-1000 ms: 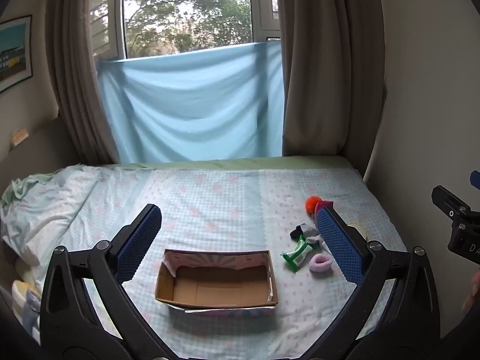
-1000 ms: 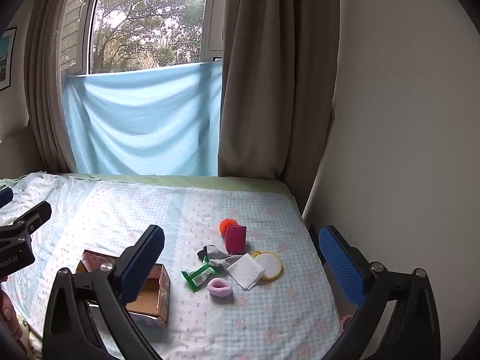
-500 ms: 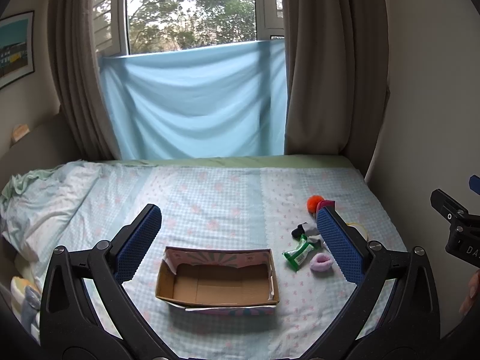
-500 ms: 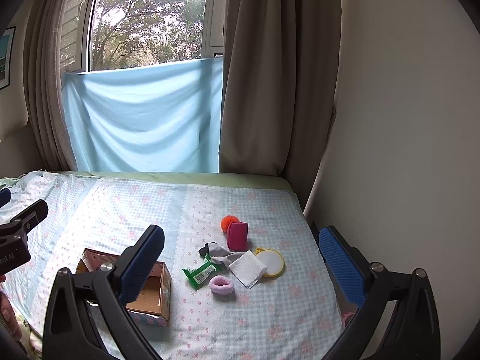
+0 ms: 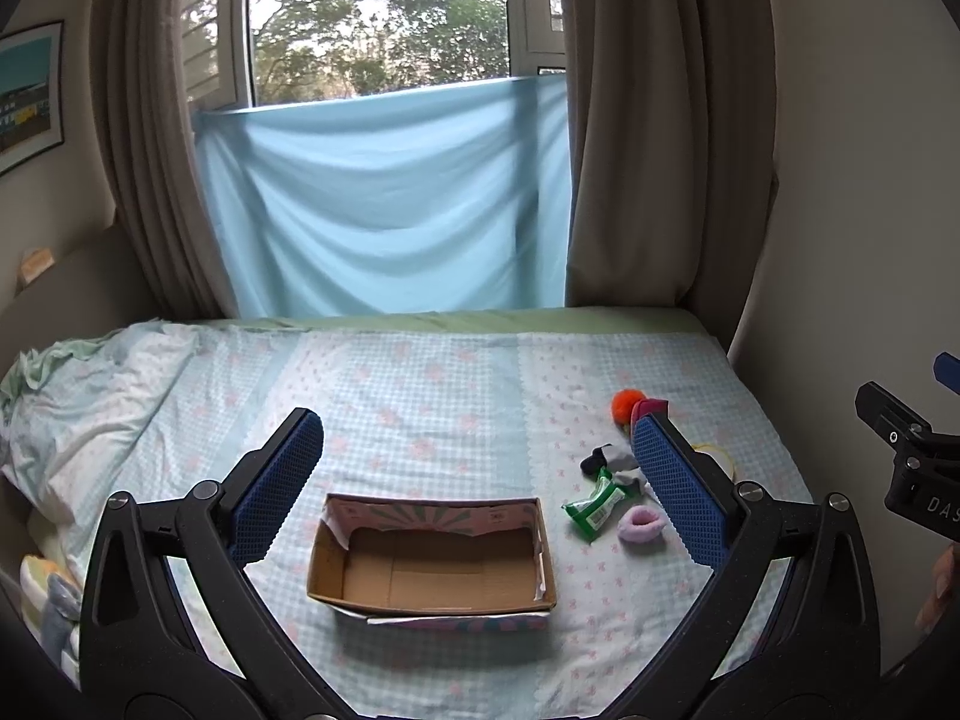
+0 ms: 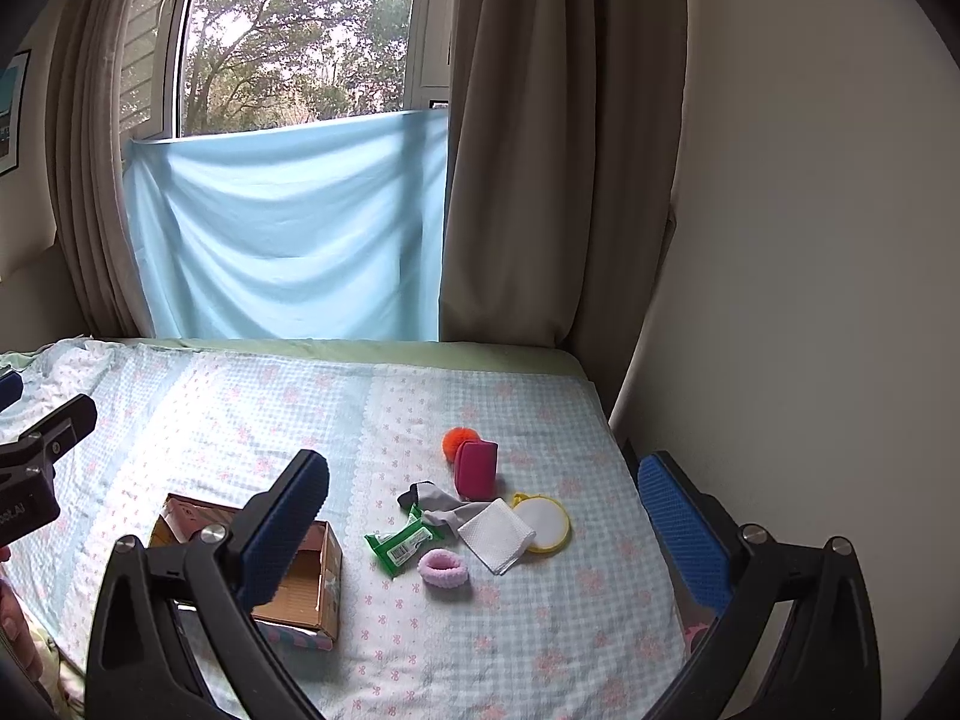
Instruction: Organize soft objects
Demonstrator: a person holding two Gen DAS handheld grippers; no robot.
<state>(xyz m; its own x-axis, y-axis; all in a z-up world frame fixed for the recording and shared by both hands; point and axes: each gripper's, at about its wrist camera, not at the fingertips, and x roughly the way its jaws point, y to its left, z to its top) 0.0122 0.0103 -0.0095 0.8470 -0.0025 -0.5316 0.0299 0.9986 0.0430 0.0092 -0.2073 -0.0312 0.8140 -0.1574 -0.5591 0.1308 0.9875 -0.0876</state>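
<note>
An empty open cardboard box [image 5: 432,558] lies on the bed, also in the right wrist view [image 6: 312,576]. To its right lie small soft things: an orange pompom [image 6: 459,441], a magenta pouch [image 6: 475,468], a grey sock [image 6: 441,504], a white cloth [image 6: 497,535], a yellow round pad [image 6: 543,523], a green wipes pack [image 6: 401,543] and a pink scrunchie [image 6: 443,567]. My left gripper [image 5: 474,489] is open and empty above the box. My right gripper [image 6: 483,516] is open and empty above the pile.
The bed [image 5: 420,396] has a checked blue sheet, with a rumpled quilt [image 5: 78,414] at the left. A wall [image 6: 810,240] runs along the bed's right edge. Curtains [image 6: 540,150] and a blue cloth [image 5: 390,204] hang at the window behind.
Both cameras have risen slightly, so the bed and objects sit a little lower in view. Nothing on the bed has moved.
</note>
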